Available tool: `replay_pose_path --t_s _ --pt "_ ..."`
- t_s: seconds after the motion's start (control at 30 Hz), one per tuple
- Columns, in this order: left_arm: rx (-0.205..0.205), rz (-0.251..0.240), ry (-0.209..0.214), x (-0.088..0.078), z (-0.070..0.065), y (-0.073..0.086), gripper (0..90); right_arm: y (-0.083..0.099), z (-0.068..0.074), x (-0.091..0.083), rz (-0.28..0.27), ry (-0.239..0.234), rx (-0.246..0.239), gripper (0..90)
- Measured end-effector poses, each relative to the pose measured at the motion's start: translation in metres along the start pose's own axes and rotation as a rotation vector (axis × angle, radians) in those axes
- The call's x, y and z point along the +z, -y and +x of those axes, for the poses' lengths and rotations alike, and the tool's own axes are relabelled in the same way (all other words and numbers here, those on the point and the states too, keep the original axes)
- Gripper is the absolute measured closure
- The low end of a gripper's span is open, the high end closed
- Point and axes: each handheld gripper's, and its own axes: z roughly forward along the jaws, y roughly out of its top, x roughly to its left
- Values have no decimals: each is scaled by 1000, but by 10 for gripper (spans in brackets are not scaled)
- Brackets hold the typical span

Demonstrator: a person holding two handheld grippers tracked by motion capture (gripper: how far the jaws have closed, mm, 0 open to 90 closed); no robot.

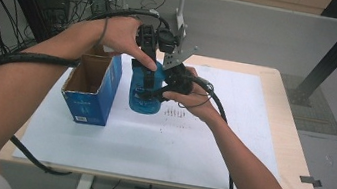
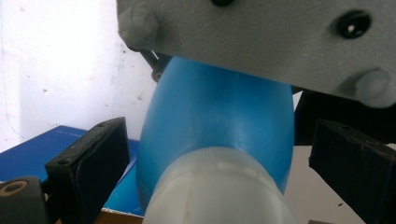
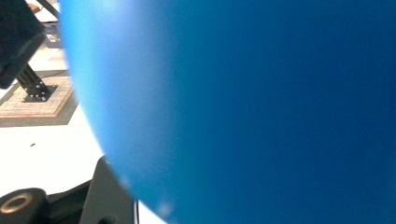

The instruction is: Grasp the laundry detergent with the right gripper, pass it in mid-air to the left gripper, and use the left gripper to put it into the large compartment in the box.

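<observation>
Box [image 1: 92,90]: an open-topped blue carton stands near the left edge of the table [image 1: 249,152], just beside the bottle. Thin card; judged light and easily crushed or tipped if knocked.

Bottle [image 1: 146,88]: a blue translucent plastic bottle, held upright near the middle of the table toward the far edge, between the two grippers. In the left gripper view its pale cap [image 2: 219,186] and neck sit close to the camera, with the rounded shoulder beyond.

Left gripper [image 1: 151,46]: it comes down on the bottle from above. Its jaws stand apart, one on each side of the cap, with a visible gap to each pad; nothing is clamped.

Right gripper [image 1: 165,86]: it is closed on the bottle body from the side. In the right gripper view the blue wall fills the space directly ahead of the jaws.

Handling judgement:
- The wall is smooth and curved, so it is likely slippery. Grip across the widest part of the body.
- The plastic probably flexes; hard squeezing may dent it.
- Whether it holds liquid cannot be told, so treat the weight as uncertain.
- The cap is the stiffer hold; seat the pads squarely on its sides.
</observation>
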Motion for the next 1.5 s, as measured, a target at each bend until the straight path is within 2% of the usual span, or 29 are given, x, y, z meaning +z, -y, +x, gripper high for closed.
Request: replay_pose_path --t_s 1.5 --pt "0 -18 -1 -6 -2 0 55 0 -1 -2 -7 4 3 442"
